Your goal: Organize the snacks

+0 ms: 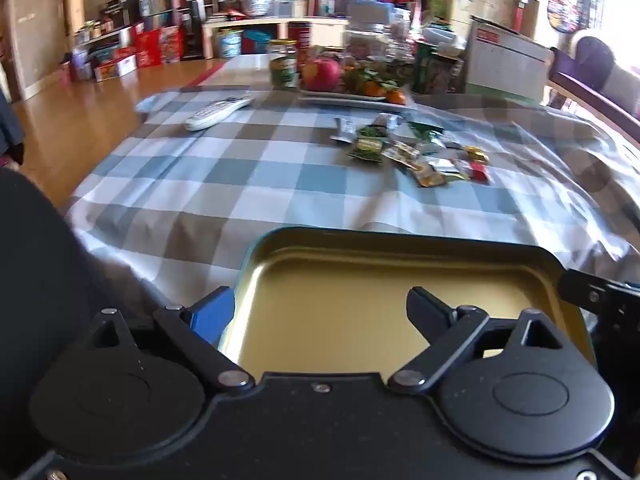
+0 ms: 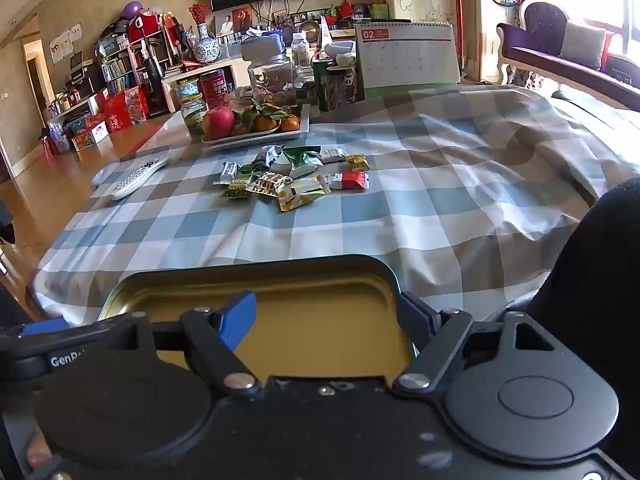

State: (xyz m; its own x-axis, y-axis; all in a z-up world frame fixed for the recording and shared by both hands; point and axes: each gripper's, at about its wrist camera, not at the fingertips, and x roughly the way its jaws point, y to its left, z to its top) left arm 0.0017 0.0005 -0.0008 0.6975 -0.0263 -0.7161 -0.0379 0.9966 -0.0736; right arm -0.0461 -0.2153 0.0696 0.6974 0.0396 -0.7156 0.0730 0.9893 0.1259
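A shallow gold-lined tin [image 1: 400, 280] sits at the near edge of the checked tablecloth; it also shows in the right wrist view [image 2: 320, 292]. My left gripper [image 1: 320, 308] straddles the tin's left wall, one finger outside and one inside. My right gripper [image 2: 328, 312] straddles the tin's right wall the same way. Whether either clamps the wall is unclear. A pile of small wrapped snacks [image 1: 416, 152] lies further out on the cloth, also in the right wrist view [image 2: 296, 178].
A white remote [image 2: 138, 178] lies left of the snacks. Behind them stands a white plate [image 2: 298, 132] with an apple and tangerines, then jars, cans and a desk calendar [image 2: 406, 58]. The table's left edge drops to a wooden floor.
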